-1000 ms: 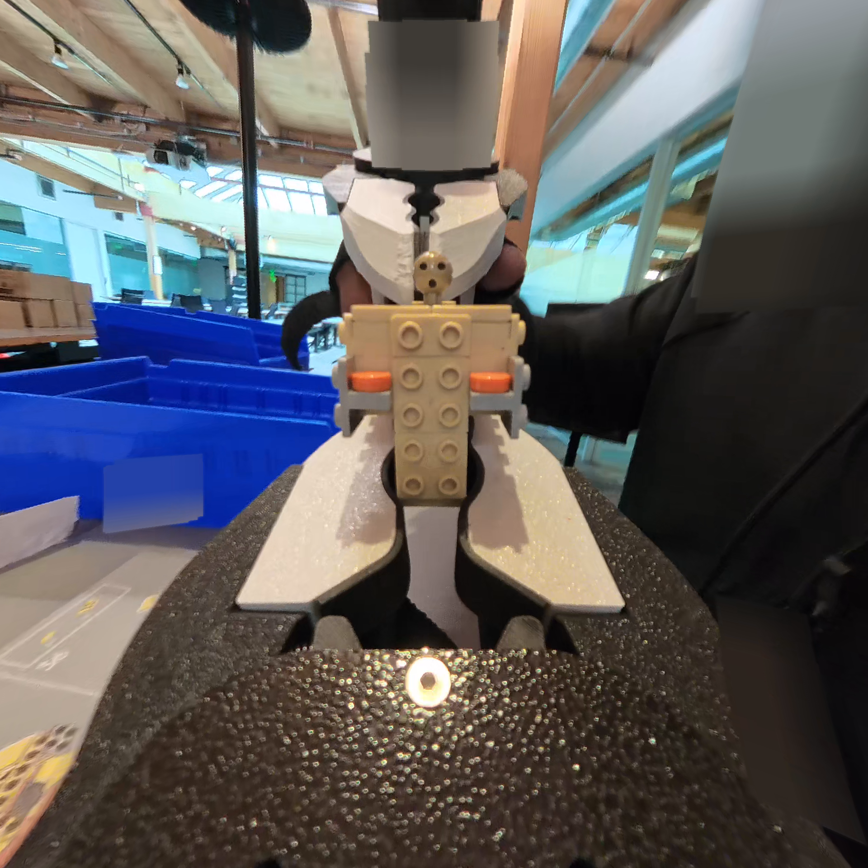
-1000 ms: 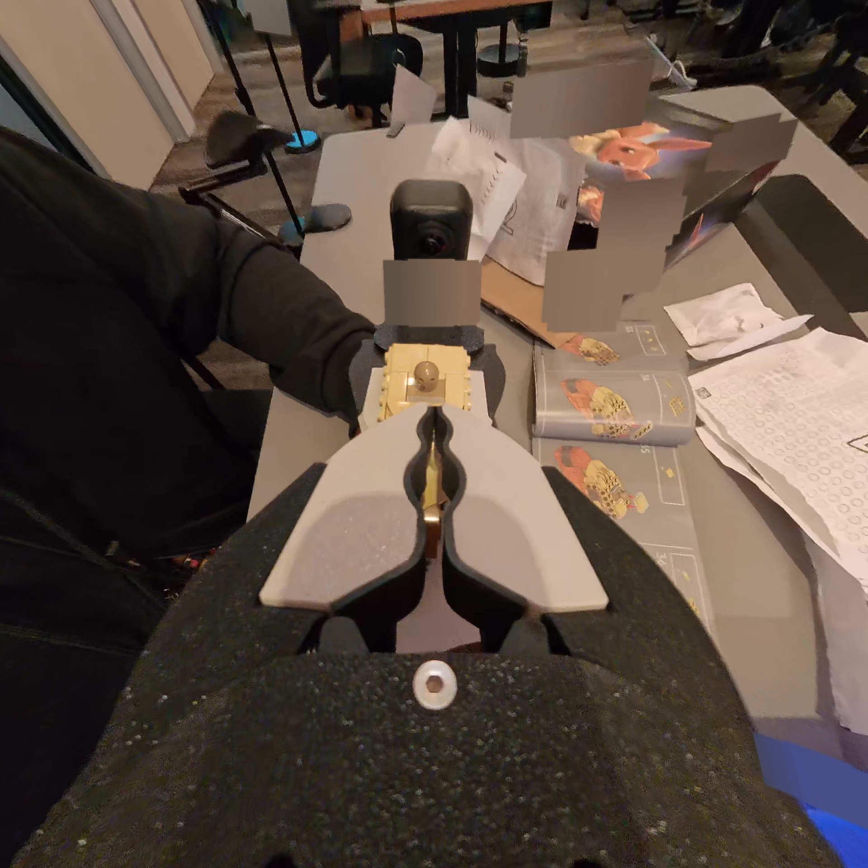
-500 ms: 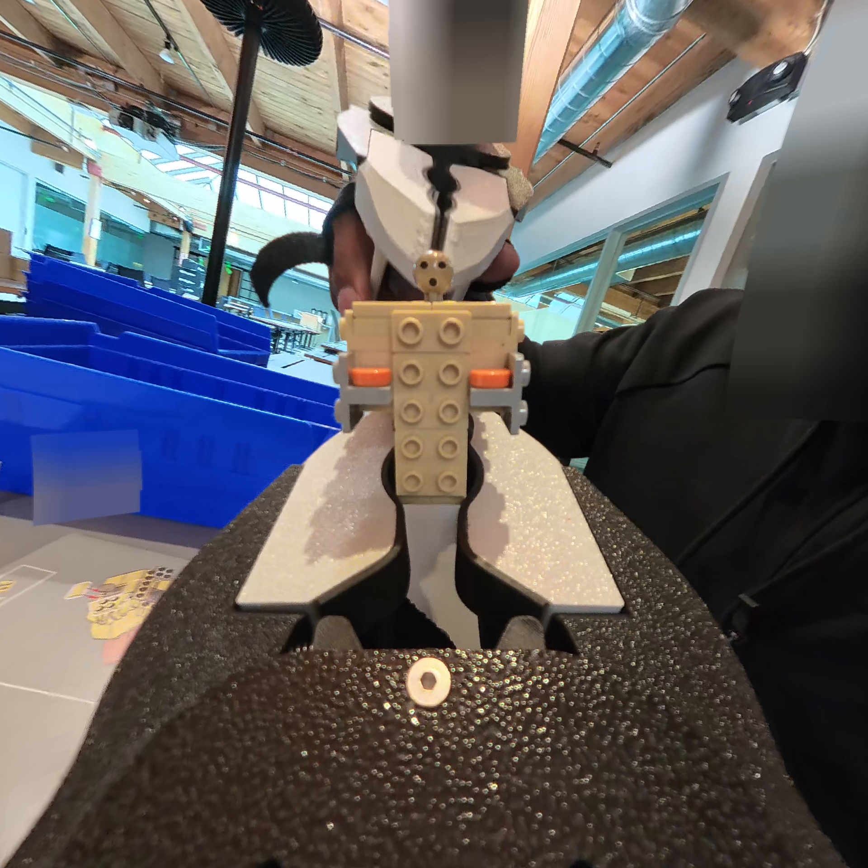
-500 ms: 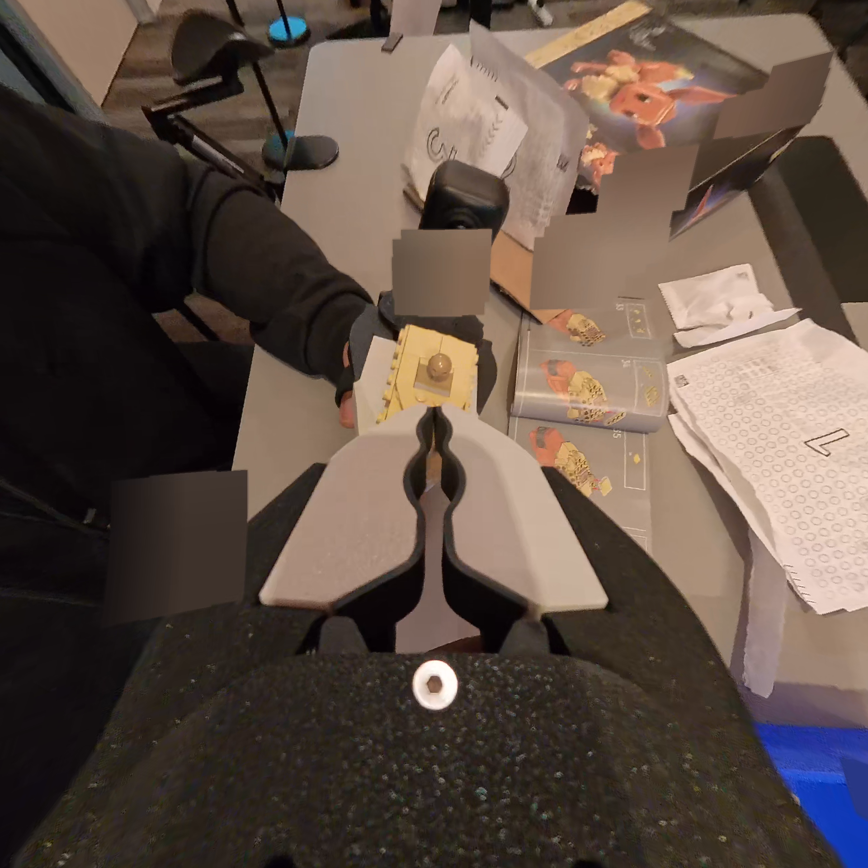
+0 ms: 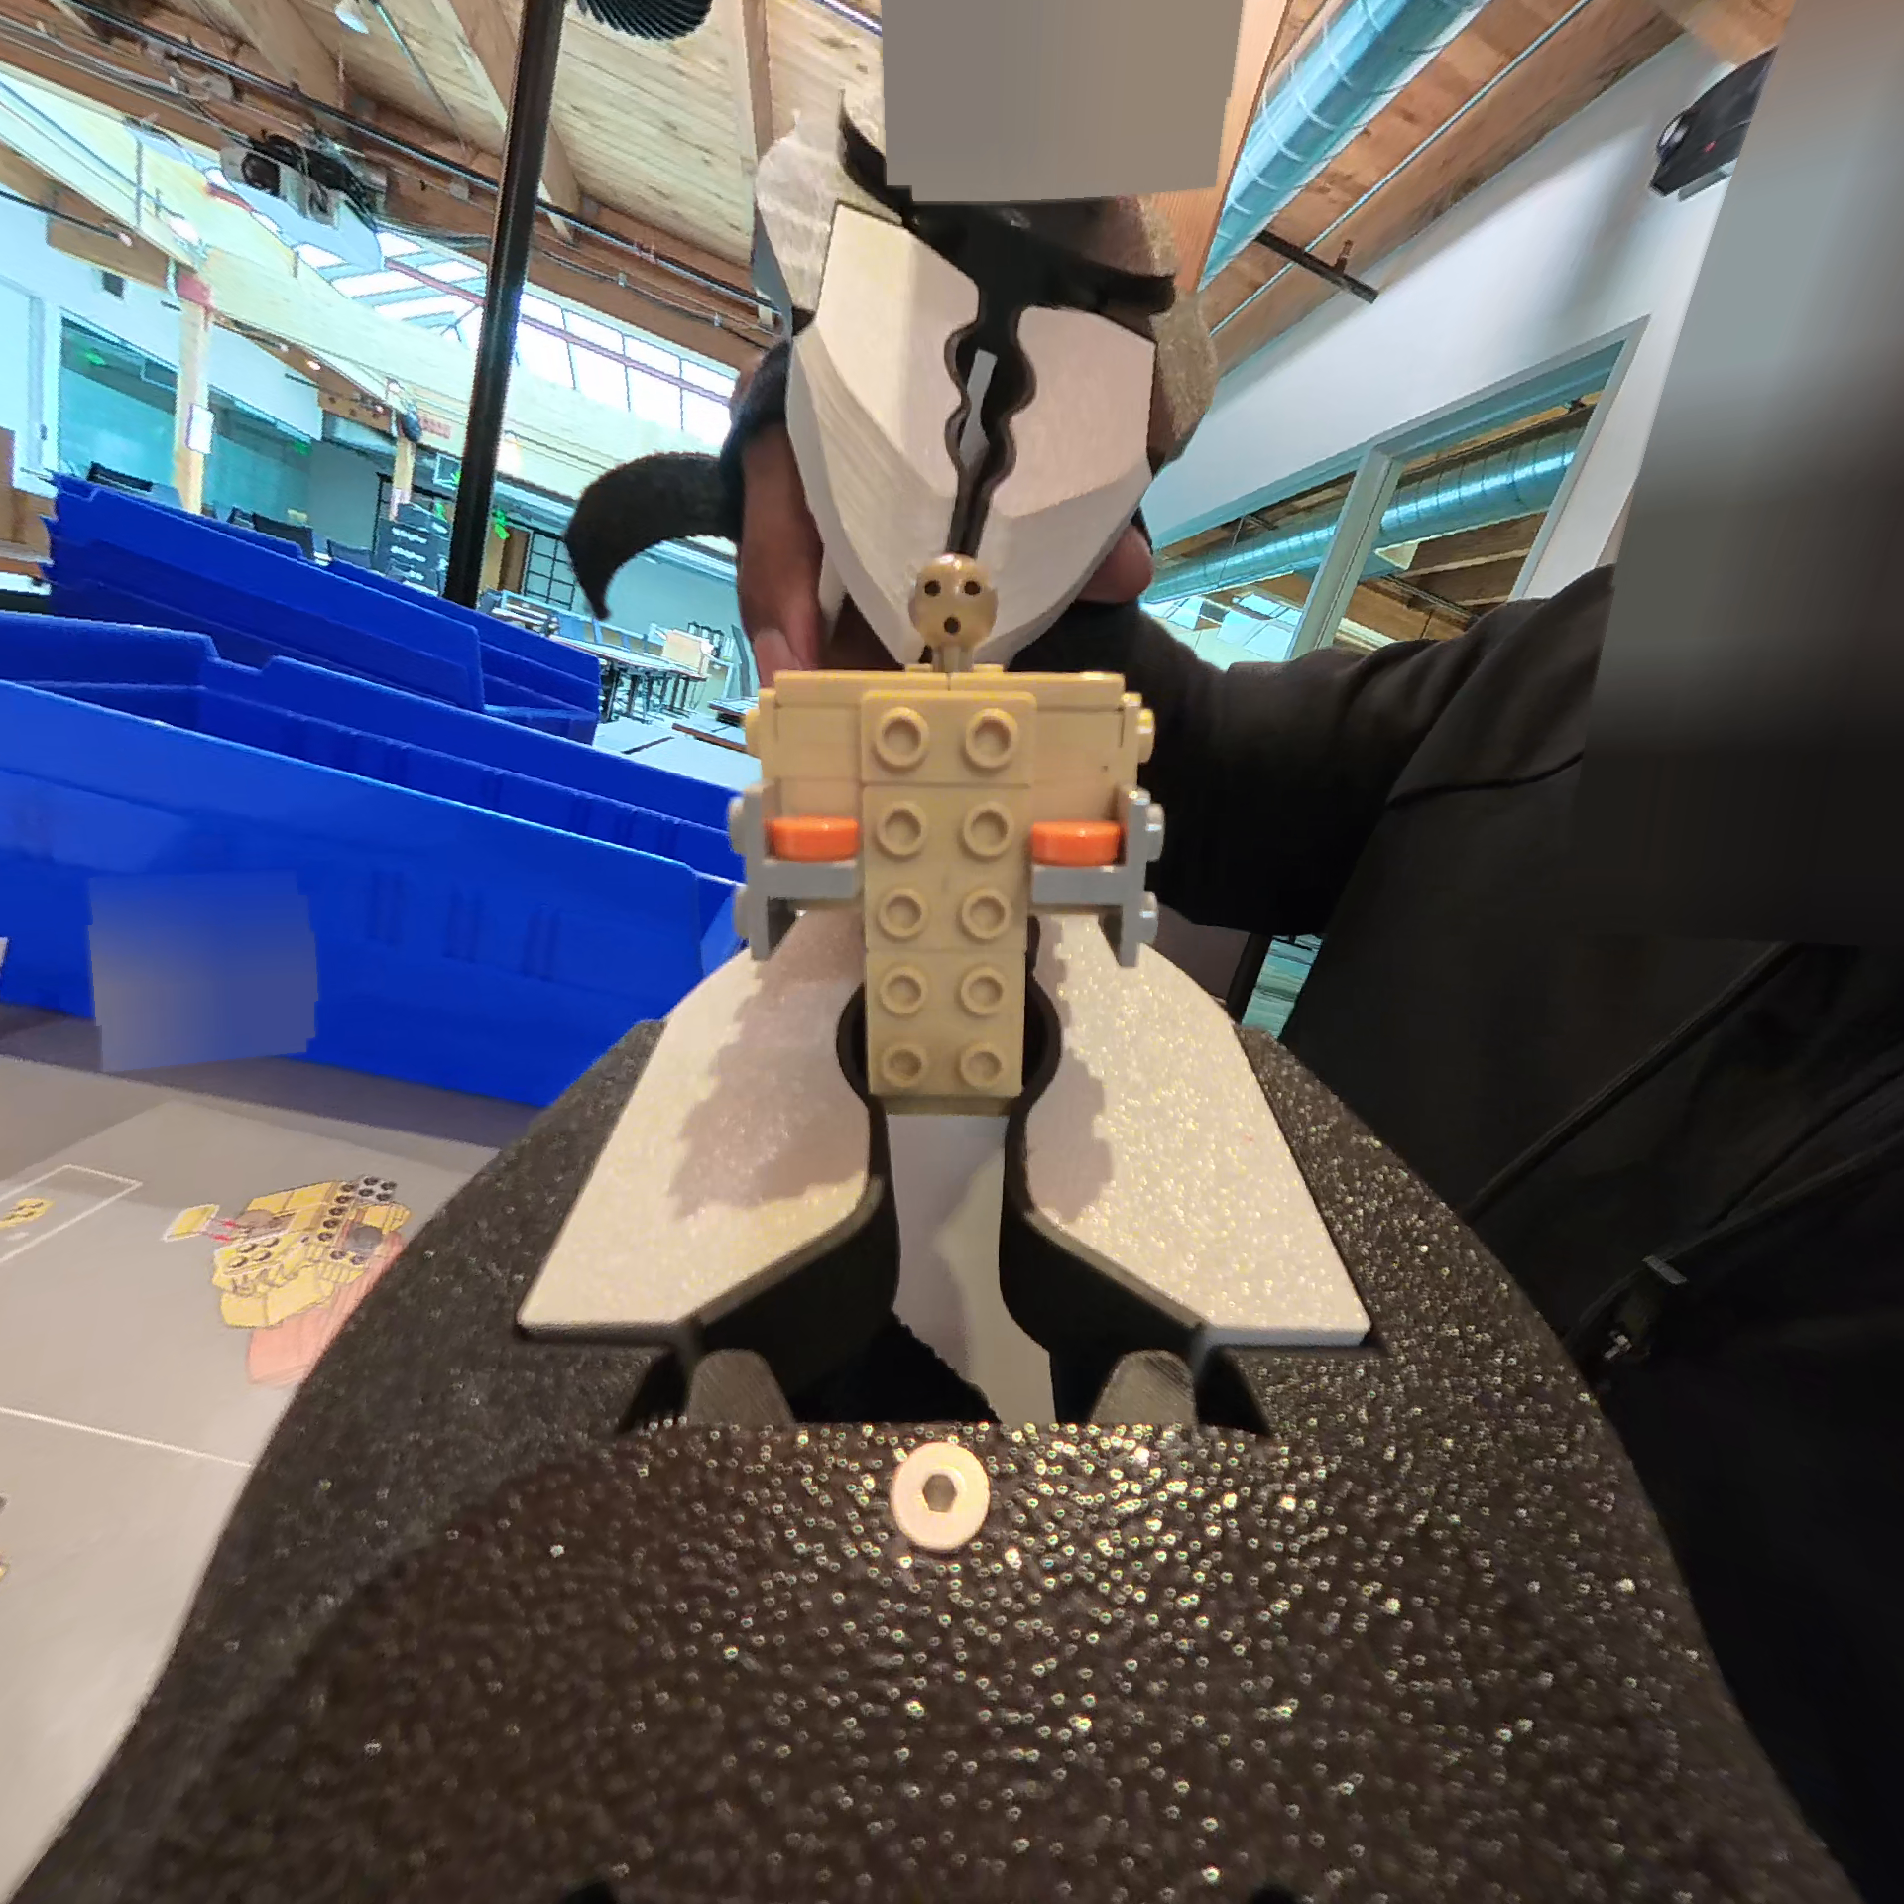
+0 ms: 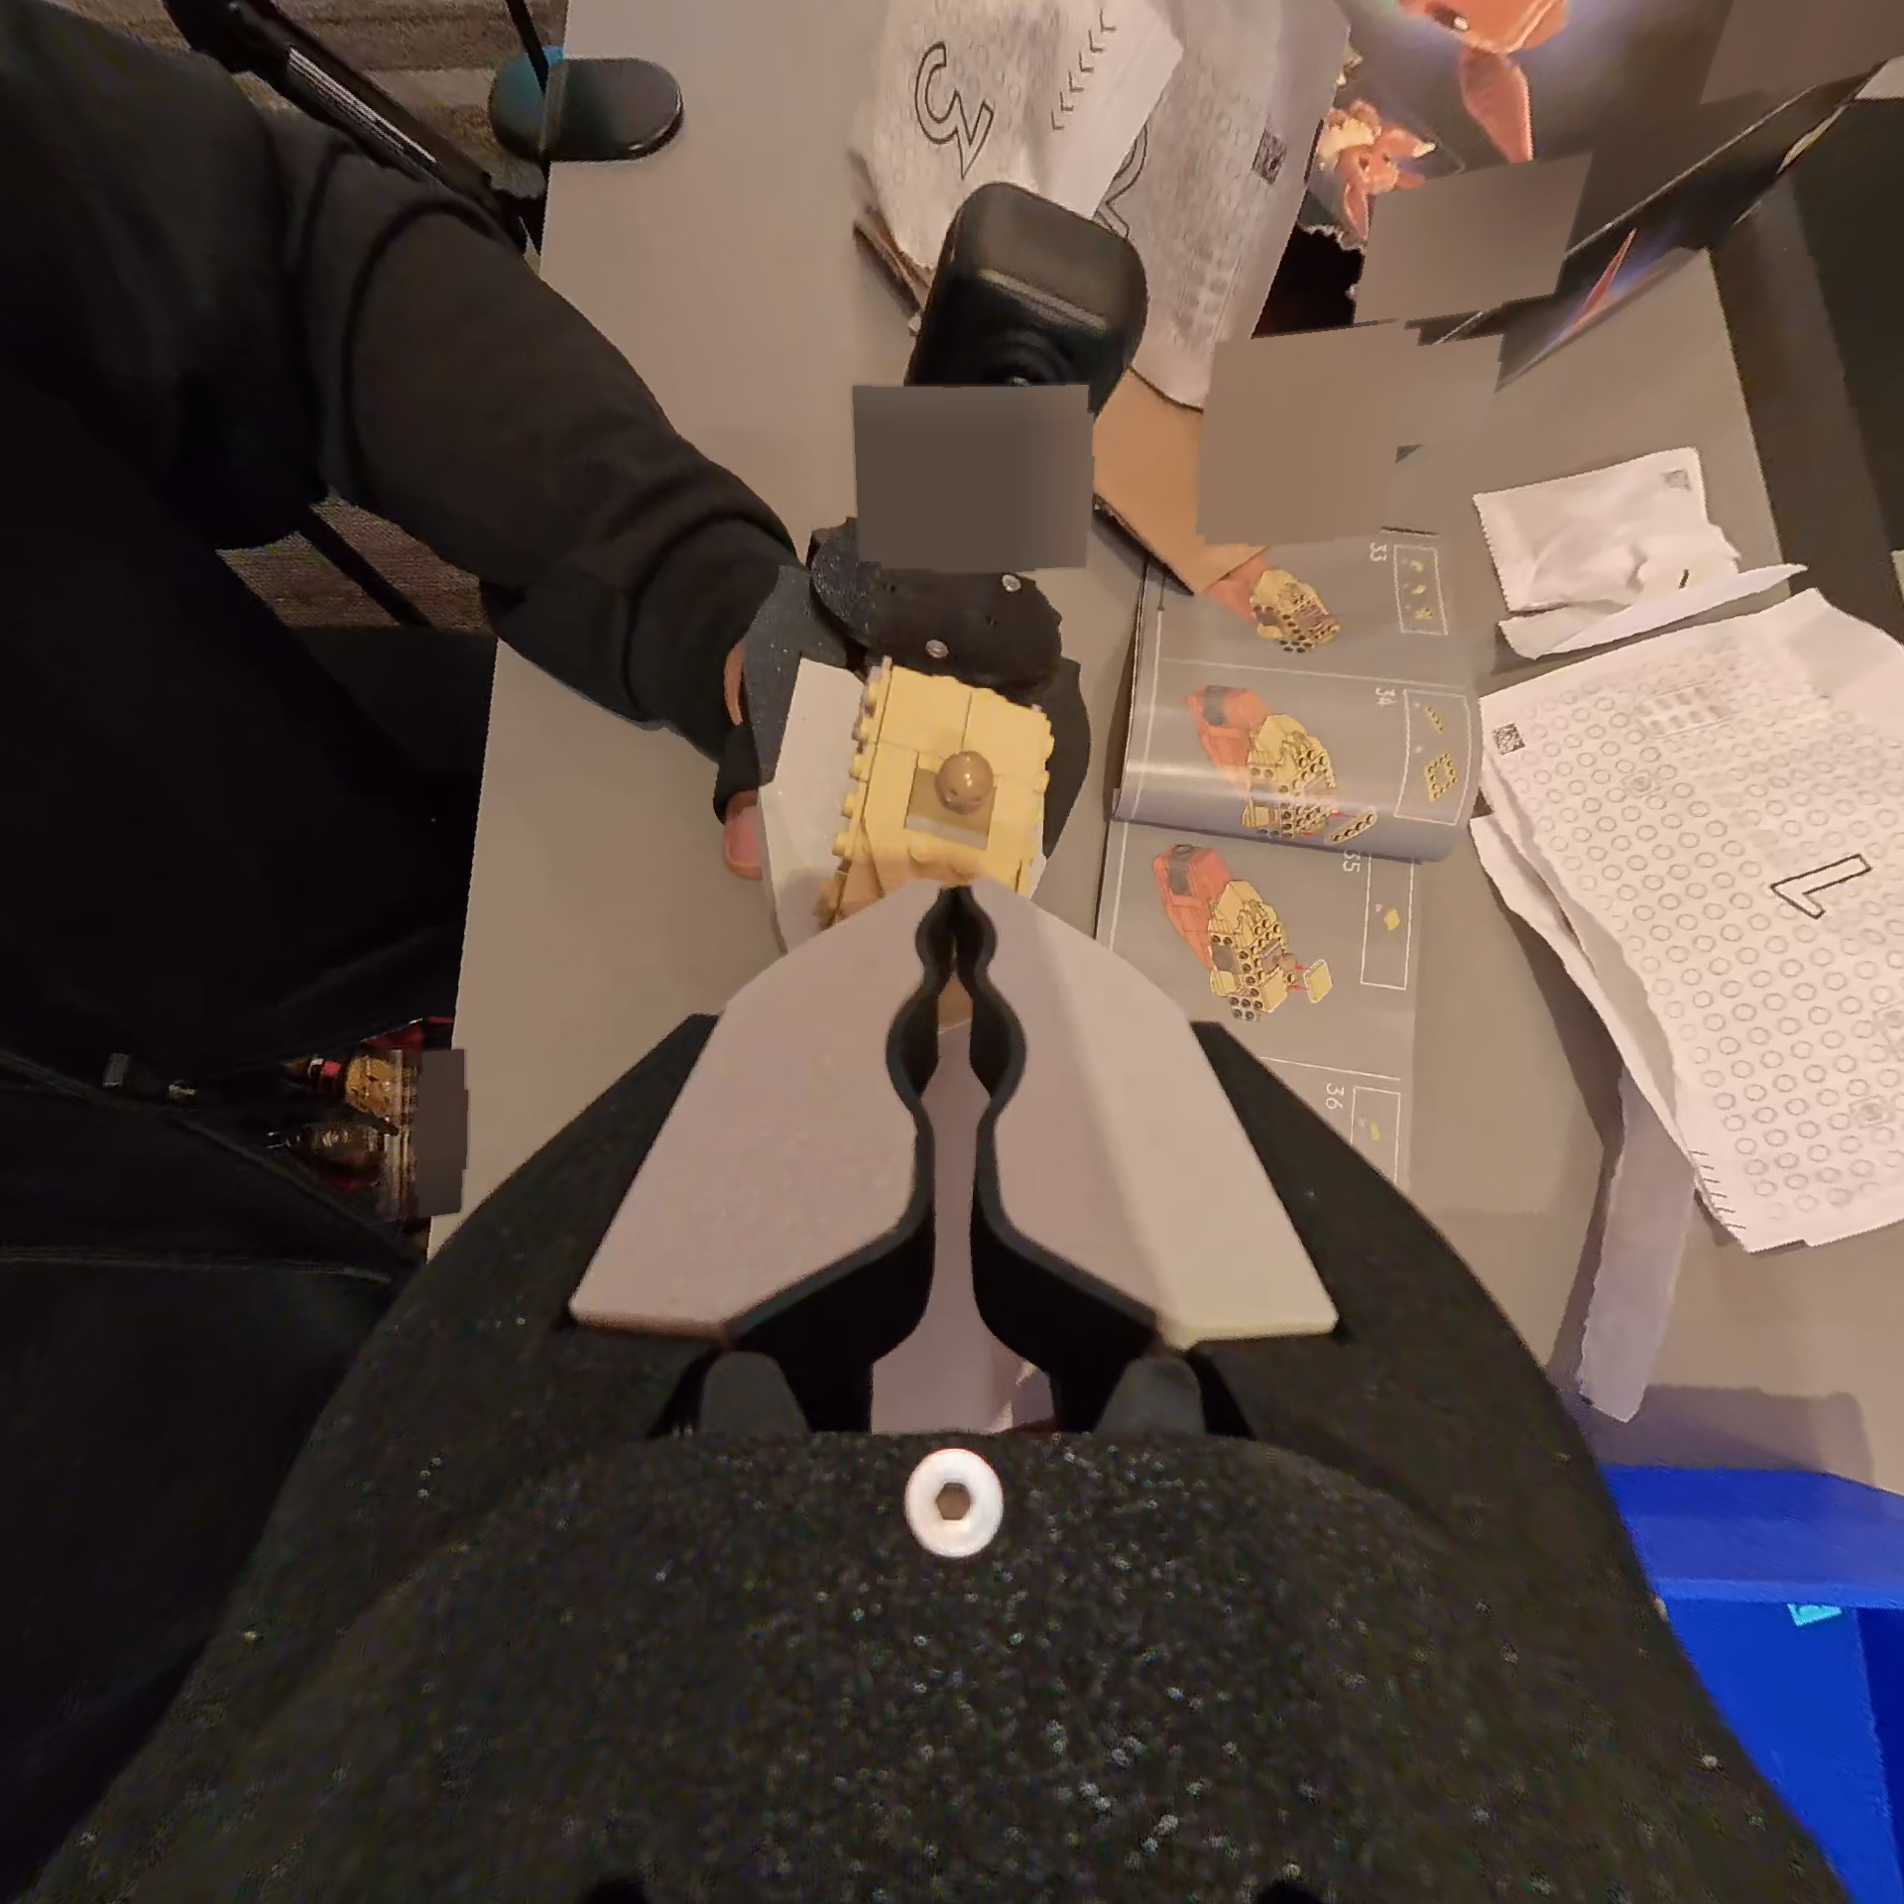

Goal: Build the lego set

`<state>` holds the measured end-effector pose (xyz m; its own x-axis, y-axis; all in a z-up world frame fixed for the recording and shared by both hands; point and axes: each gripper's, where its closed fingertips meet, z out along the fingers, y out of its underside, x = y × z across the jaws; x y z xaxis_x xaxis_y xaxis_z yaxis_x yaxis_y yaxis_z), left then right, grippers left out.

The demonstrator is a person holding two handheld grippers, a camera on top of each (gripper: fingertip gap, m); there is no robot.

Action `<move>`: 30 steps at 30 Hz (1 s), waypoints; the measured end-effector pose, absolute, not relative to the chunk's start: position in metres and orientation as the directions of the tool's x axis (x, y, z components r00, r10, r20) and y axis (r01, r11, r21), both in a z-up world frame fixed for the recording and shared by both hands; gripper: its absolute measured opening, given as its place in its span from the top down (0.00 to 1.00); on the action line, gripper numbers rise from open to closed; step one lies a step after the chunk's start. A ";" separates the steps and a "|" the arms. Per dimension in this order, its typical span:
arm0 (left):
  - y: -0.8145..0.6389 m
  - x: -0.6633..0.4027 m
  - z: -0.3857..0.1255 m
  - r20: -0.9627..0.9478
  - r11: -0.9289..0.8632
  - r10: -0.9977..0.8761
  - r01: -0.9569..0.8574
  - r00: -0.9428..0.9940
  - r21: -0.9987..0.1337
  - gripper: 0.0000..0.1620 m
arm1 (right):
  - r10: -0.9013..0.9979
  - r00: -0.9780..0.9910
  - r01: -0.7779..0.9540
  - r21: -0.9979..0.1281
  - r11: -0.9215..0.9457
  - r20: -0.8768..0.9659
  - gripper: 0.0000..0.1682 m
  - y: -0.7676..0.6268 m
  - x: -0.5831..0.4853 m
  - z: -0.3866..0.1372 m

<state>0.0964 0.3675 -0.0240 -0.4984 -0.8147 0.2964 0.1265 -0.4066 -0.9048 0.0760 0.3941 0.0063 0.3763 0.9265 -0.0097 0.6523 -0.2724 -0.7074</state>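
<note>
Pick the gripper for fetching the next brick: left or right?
Right. The left gripper is clamped on the tan assembly, so it is probably best used as the holder. The right gripper is shut with nothing visible in it, tips just short of the ball piece, so it looks free.

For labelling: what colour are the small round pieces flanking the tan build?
Orange round pieces, clearest in left wrist view.

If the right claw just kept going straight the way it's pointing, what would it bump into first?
Most likely the tan lego build that the left claw is holding. The right claw is shut, and its tips sit right at the build's near edge, just below the round knob piece. Whether they already touch is unclear.
</note>
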 end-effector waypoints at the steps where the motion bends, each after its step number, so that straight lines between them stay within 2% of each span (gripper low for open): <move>1: 0.368 0.097 -0.024 0.295 -0.403 -0.818 0.127 -0.495 -0.906 0.89 | 0.925 0.381 0.652 -0.707 -0.274 -0.008 1.00 0.394 0.076 0.006; 17: 0.365 0.100 -0.027 0.243 -0.336 -0.850 0.125 -0.467 -0.934 0.88 | 0.916 0.401 0.623 -0.728 -0.286 -0.016 1.00 0.390 0.078 0.006; 21: 0.370 0.101 -0.022 0.191 -0.278 -0.887 0.154 -0.421 -0.948 0.88 | 0.916 0.400 0.589 -0.762 -0.267 -0.011 1.00 0.392 0.078 0.012; 30: 0.384 0.108 -0.034 0.142 -0.189 -0.941 0.127 -0.308 -0.974 0.88 | 0.922 0.387 0.602 -0.752 -0.270 -0.021 1.00 0.403 0.081 0.008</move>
<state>0.1076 0.3843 -0.0342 -0.3078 -0.9407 0.1424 0.1273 -0.1891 -0.9737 0.0814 0.4028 0.0078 0.3871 0.9218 -0.0209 0.6018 -0.2698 -0.7517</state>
